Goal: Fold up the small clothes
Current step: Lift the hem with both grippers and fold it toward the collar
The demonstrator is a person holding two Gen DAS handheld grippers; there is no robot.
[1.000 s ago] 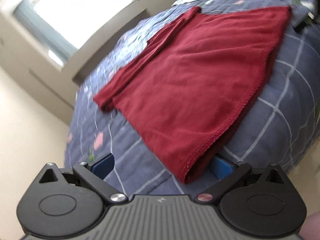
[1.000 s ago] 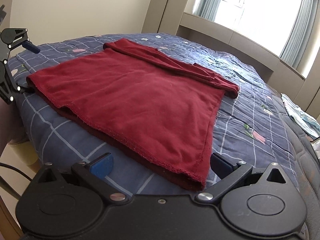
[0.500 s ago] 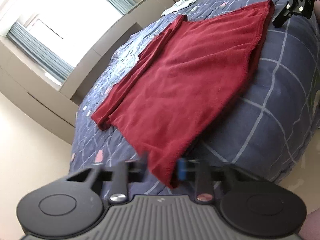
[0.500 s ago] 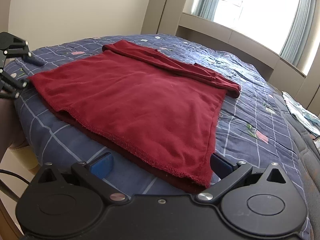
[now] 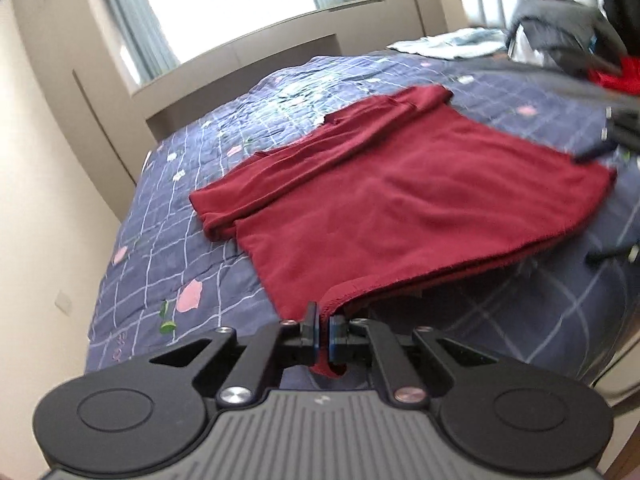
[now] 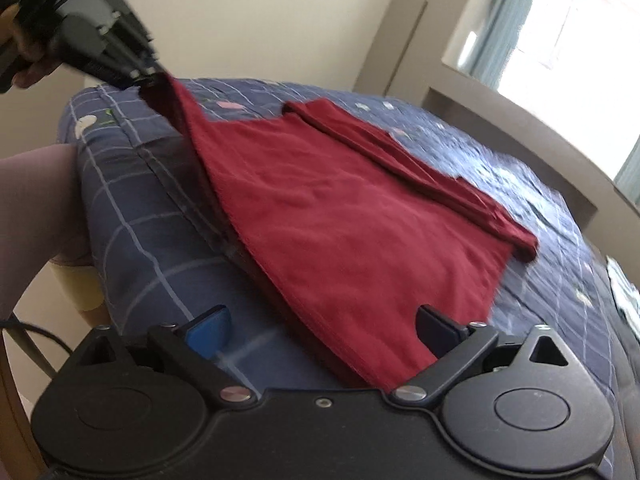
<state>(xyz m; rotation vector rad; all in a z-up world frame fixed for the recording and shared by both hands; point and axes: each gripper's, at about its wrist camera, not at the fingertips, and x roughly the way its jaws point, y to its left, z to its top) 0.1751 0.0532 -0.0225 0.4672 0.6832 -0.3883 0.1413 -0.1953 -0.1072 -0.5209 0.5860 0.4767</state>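
A dark red garment (image 5: 400,200) lies spread on the blue checked bedspread (image 5: 168,208), its sleeves folded across the far side. My left gripper (image 5: 323,336) is shut on the garment's near hem corner and holds it lifted. In the right wrist view the left gripper (image 6: 150,76) shows at the upper left with that corner of the garment (image 6: 360,232) raised off the bed. My right gripper (image 6: 324,332) is open, its fingers on either side of the garment's other near hem corner at the bed's edge.
The bed's front edge (image 6: 128,216) drops off beside a person's leg (image 6: 28,216). A pale cloth (image 5: 452,42), a dark bag (image 5: 560,32) and a red item (image 5: 616,76) lie at the bed's far right. A window ledge (image 5: 240,60) runs behind.
My left gripper shut on the garment's hem corner and lifted it. My right gripper stayed open and moved in closer over the other hem corner.
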